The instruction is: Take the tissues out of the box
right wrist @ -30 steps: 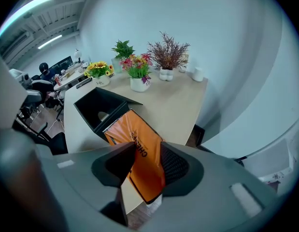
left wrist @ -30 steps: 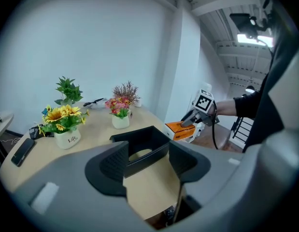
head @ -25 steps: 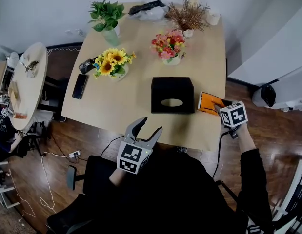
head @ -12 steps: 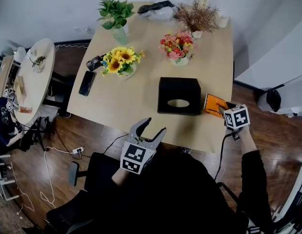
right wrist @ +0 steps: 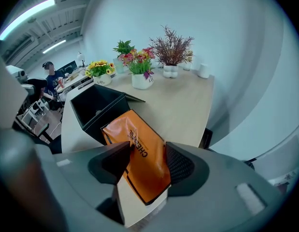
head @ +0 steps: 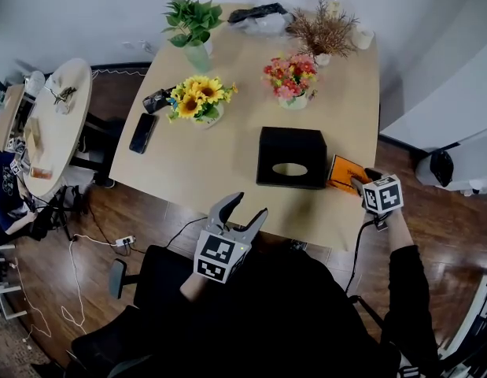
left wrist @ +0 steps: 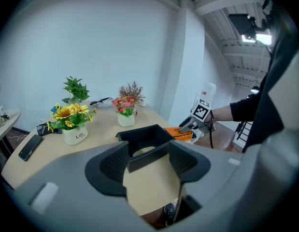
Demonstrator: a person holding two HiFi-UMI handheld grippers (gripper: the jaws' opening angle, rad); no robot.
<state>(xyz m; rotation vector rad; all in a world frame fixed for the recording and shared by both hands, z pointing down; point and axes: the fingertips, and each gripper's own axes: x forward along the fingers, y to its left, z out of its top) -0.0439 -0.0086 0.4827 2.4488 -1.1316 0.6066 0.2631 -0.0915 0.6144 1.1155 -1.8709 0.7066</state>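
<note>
- Head view: the black box (head: 290, 144) sits on the bench (head: 227, 156), toward its near edge. An orange packet (head: 343, 172) lies flat at the box's 3 o'clock, just beside it and close to the bench edge. My right tongs (head: 359, 184) are at the packet's near end. My left tongs (head: 245, 209) hang off the bench at the box's 7 o'clock, well apart from it.
- Left gripper view: the left tongs (left wrist: 148, 164) are spread with nothing between them. The box is dead ahead at 12 o'clock. It looks hollow, open side up, with a pale oval in its floor. I cannot tell whether that oval is tissue or bench showing through.
- Right gripper view: the right tongs (right wrist: 148, 162) have just been opening and now stand apart on either side of the packet's near end. The pads are no longer pinching it, as far as I can see. The box is at 11 o'clock beyond.
- Judgement: I take the packet to be the tissues, already out of the box, so the step in hand is letting go.
- To do it well, I should spread the right tongs until both pads are clear. Then I should back out along their own line, not sideways, since a dragged pad could pull the packet off the edge. The left tongs can stay idle.
</note>
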